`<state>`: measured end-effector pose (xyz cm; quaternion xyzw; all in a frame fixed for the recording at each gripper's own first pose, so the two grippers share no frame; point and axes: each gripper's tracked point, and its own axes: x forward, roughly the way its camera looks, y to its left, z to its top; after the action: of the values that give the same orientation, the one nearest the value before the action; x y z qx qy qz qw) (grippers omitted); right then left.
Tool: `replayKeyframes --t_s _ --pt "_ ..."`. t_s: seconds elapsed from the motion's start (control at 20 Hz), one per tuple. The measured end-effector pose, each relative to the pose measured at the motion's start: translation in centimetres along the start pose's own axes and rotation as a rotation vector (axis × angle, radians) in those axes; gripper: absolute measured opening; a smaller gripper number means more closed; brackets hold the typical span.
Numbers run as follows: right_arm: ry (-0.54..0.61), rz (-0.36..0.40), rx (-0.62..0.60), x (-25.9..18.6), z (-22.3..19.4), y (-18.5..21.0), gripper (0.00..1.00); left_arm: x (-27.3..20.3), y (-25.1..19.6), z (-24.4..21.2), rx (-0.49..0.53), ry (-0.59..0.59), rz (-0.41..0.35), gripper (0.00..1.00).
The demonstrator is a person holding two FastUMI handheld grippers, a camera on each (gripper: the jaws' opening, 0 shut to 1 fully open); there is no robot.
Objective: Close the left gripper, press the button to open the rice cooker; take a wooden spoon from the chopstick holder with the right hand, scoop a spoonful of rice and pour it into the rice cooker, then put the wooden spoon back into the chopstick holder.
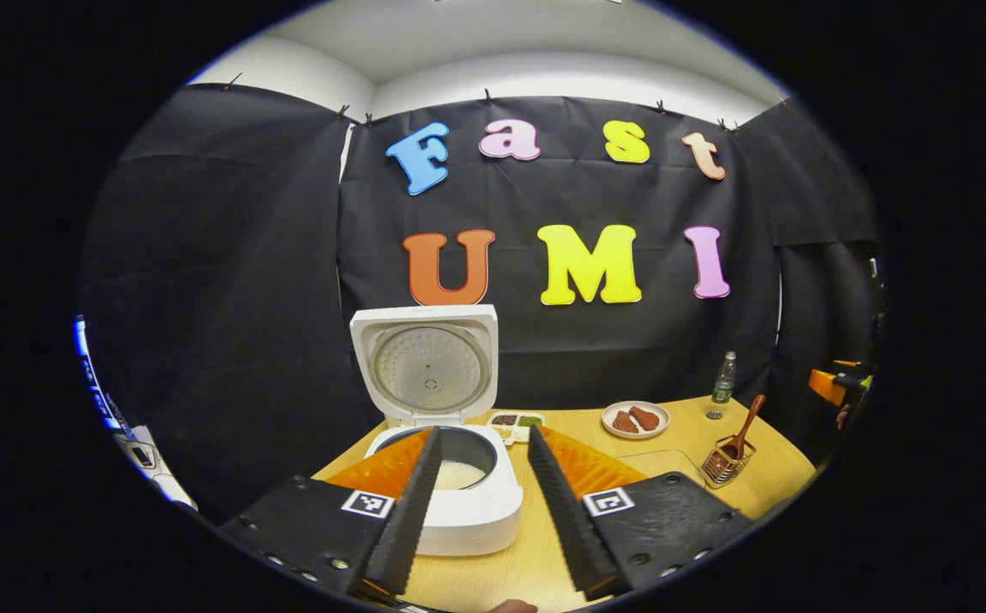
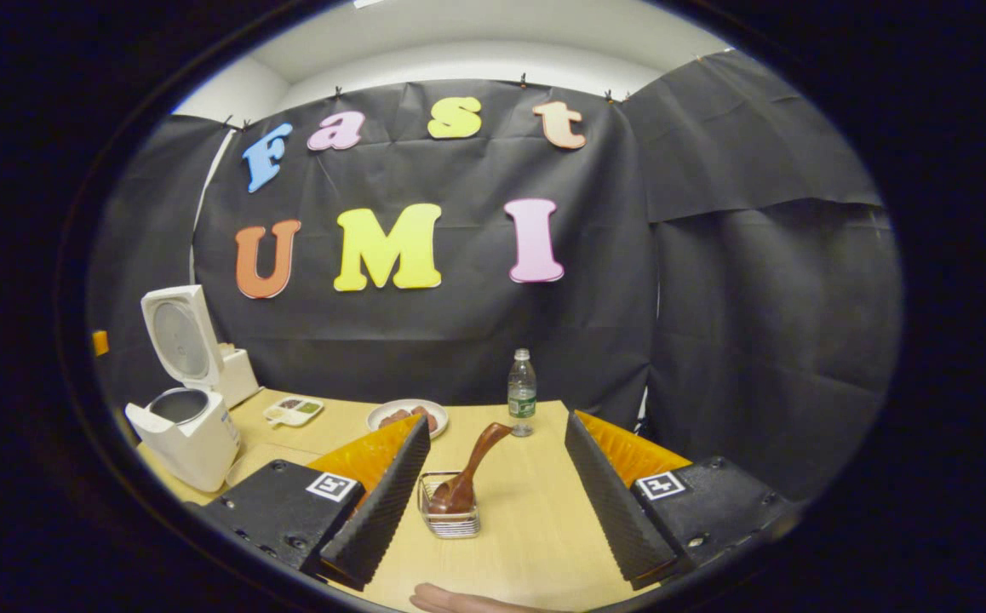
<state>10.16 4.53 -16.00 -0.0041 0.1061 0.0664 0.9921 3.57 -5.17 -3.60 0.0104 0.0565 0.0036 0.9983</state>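
Here, wooden spoon (image 2: 469, 468) in chopstick holder (image 2: 449, 517), ahead between spread right gripper (image 2: 493, 502) fingers, rice cooker (image 1: 446, 443) lid up at table's (image 2: 535, 528) left edge, left gripper (image 1: 484, 511) released.

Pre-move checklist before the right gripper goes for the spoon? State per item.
1. Rice cooker lid open: ok, lid stands upright.
2. Wooden spoon in chopstick holder: ok, handle leans up and to the right.
3. Right gripper open: ok, fingers spread, nothing between them.
4. Right gripper lined up with the spoon: ok, holder sits between the fingers, ahead.
5. Left gripper clear of the pot: ok, open, in front of the cooker.
6. Rice supply to scoop from: cannot tell.
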Motion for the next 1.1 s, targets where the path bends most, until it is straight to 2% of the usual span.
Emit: replayKeyframes --t_s 0.1,0.15,0.2,0.3,0.45,0.65,0.7,0.75,0.8,0.85,0.9,1.05,1.1 --pt "0.014 0.019 0.016 1.6 -1.0 0.5 1.0 -1.0 0.6 0.2 0.018 -0.016 0.012 0.81" --pt "0.021 0.021 0.036 2.5 -1.5 0.6 1.0 -0.9 0.6 0.5 0.034 -0.028 0.01 0.8" --pt "0.034 0.03 0.054 3.3 -2.1 0.9 1.0 -1.1 0.4 0.5 0.048 -0.029 0.005 0.91" --pt "0.047 0.032 0.074 5.0 -2.8 0.9 1.0 -1.6 0.4 0.6 0.043 -0.041 0.011 0.97" --pt "0.069 0.044 0.074 7.7 -4.0 1.1 1.0 -2.5 -0.1 0.8 0.02 -0.063 0.006 0.97" --pt "0.106 0.011 0.081 11.1 -6.2 0.4 1.0 -4.7 -1.2 -0.3 0.016 -0.067 -0.027 0.97" --pt "0.131 0.015 0.09 11.8 -7.2 0.4 0.95 -5.3 -1.4 -0.7 0.019 -0.067 -0.034 0.97" --pt "0.158 0.017 0.099 12.6 -8.1 0.4 0.98 -5.4 -1.6 -0.7 0.018 -0.062 -0.052 0.97" --pt "0.176 0.013 0.106 13.4 -8.9 0.3 0.92 -5.8 -2.2 -1.2 0.009 -0.051 -0.089 0.97" --pt "0.187 0.003 0.115 14.2 -9.5 0.1 0.92 -6.4 -3.2 -1.7 0.003 -0.045 -0.13 0.97" --pt "0.199 -0.005 0.128 15.0 -10.2 0.0 0.97 -7.5 -3.8 -2.1 -0.001 -0.04 -0.156 0.97" --pt "0.264 0.052 0.183 16.8 -12.6 1.6 0.92 -8.6 -2.9 -2.9 0.029 -0.038 -0.148 0.95" --pt "0.278 0.065 0.208 17.3 -13.1 1.9 0.86 -8.7 -2.5 -3.0 0.037 -0.038 -0.137 0.95"
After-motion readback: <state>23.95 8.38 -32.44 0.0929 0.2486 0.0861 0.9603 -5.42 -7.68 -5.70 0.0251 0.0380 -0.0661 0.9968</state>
